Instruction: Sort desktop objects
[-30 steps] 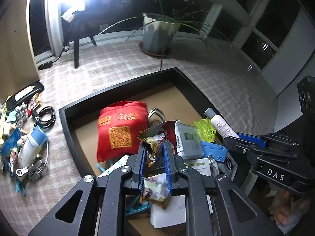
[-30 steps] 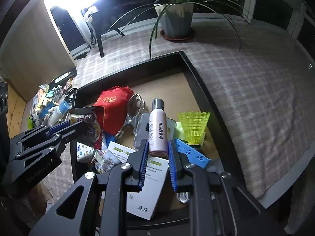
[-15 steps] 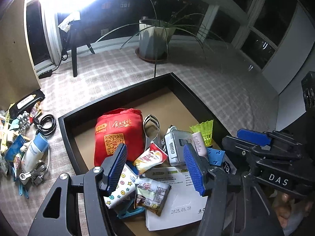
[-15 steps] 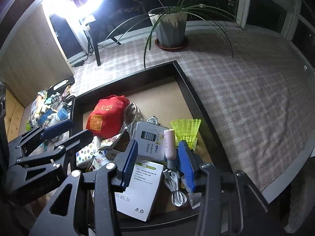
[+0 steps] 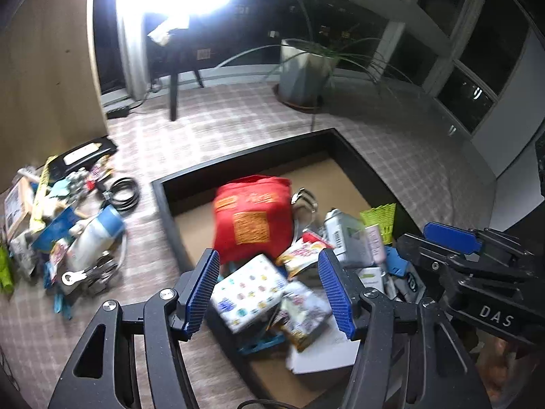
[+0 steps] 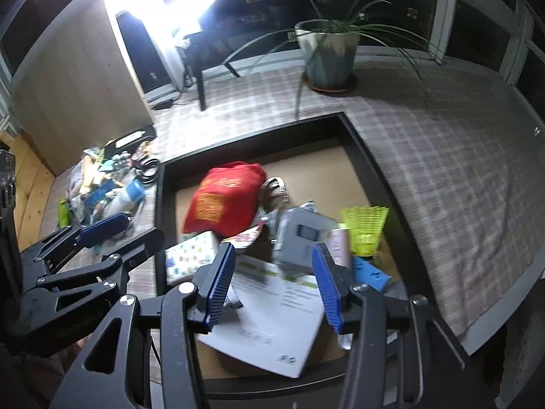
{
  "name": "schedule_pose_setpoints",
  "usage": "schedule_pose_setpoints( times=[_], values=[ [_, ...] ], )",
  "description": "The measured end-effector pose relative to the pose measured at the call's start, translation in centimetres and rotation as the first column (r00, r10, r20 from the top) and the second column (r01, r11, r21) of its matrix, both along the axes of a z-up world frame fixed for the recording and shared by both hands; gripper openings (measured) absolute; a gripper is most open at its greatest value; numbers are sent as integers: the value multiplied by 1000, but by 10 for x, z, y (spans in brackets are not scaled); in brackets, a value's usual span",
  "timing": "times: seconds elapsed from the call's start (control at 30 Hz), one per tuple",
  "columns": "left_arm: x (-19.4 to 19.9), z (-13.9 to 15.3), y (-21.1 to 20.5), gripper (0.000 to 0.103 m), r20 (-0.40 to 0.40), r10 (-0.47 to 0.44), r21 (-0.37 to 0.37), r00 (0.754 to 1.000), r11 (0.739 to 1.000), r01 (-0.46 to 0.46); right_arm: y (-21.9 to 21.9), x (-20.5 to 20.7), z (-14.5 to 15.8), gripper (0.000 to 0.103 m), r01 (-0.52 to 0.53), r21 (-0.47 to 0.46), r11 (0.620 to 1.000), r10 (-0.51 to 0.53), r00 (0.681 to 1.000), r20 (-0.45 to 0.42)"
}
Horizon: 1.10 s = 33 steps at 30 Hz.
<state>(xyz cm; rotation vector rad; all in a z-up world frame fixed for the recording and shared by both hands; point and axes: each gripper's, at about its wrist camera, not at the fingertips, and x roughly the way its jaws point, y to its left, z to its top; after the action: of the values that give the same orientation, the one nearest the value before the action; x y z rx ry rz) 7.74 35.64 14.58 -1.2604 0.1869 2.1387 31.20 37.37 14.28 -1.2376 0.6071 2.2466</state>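
Blurred red pouch, text illegible

Left gripper jaws apart w/ nothing between, just opened, above black tray, red pouch, star-print box & snack packets inside, right gripper at right, clutter pile on checked cloth left of tray

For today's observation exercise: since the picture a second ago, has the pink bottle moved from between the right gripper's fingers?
Yes. The pink bottle has left the right gripper, whose jaws have just been opening, and lies in the black tray beside the yellow-green shuttlecock.
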Motion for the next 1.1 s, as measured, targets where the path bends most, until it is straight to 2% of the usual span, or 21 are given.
schedule_pose_setpoints(
  times=[0.4,0.6,0.7,0.83,1.1],
  values=[
    [-5,3,-101,67,-7,105,-23,994,994,-105,-85,-40,6,47,-67,-25,997,67,998,-2],
    [-10,0,-158,68,-1,172,-45,985,984,-172,-128,-67,6,48,-111,-64,992,111,994,3],
    [-12,1,-190,68,-5,215,-47,977,976,-215,-153,-81,10,48,-136,-59,989,136,991,-3],
    [-14,4,-229,75,-7,267,-44,964,963,-267,-185,-100,15,49,-164,-54,985,164,986,-12],
    [-18,-2,-298,75,-12,342,-66,940,937,-342,-244,-133,12,50,-198,-16,980,198,980,-10]
  ],
)
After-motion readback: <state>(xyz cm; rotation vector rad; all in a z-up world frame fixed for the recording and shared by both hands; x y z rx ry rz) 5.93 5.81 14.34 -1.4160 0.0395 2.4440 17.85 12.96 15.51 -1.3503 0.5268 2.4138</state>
